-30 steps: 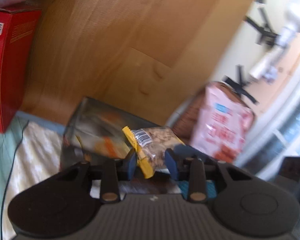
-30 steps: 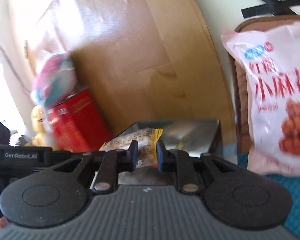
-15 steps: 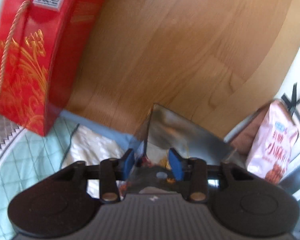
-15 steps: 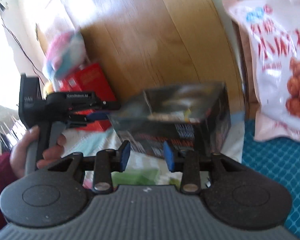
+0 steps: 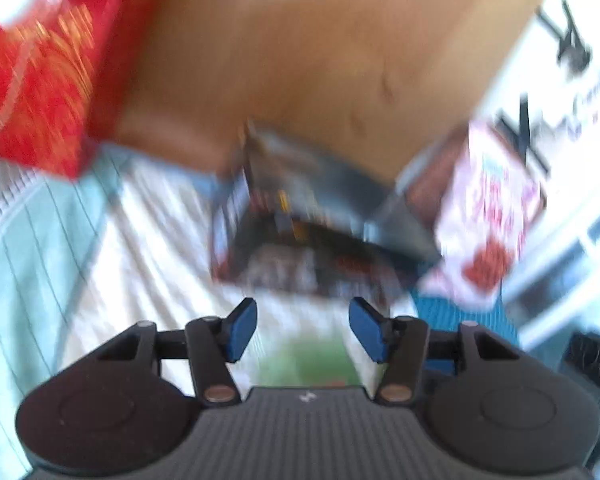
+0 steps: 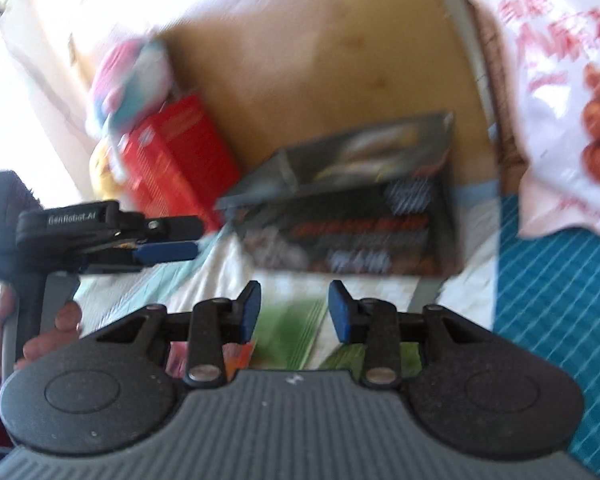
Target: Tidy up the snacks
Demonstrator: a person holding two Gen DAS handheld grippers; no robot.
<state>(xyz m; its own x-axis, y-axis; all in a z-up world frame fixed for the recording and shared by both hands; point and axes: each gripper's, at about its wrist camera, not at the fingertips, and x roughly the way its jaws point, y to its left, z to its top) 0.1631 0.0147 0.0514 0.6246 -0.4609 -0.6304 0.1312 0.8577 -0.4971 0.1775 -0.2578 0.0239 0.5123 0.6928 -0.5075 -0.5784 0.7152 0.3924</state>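
Both pairs of fingers stand apart with nothing between them. The left gripper point(image 5: 303, 330) has just been spreading its blue pads, and the gap shows only bedding and a blurred green packet point(image 5: 312, 364) lying low beneath it. The right gripper point(image 6: 294, 312) has also been opening, more slowly at the last, and it too is empty, poised over green packets point(image 6: 288, 340) that lie directly under its pads on the pale cloth point(image 6: 220, 276).

That is the relation the coming move turns on, as I judge it: loose green snacks lie below and just short of both sets of fingertips, while the dark open box point(image 6: 364, 216) sits beyond them, farther up the bed towards the wooden board point(image 6: 320, 68). The box's long side runs across the right wrist view, its lid tipped back against the board. In the left wrist view the same dark box point(image 5: 300, 232) is ahead and slightly right of the pads, too blurred to read its contents.

The right gripper looks the nearer to a green packet. The left gripper point(image 6: 164, 250) appears in the right wrist view, off to the left side of the box, held in a hand point(image 6: 40, 328).

Outward again: a red gift box point(image 6: 172, 164) stands left of the dark box, and a pink snack bag point(image 6: 560, 88) leans at the right over a blue checked cover point(image 6: 552, 280).
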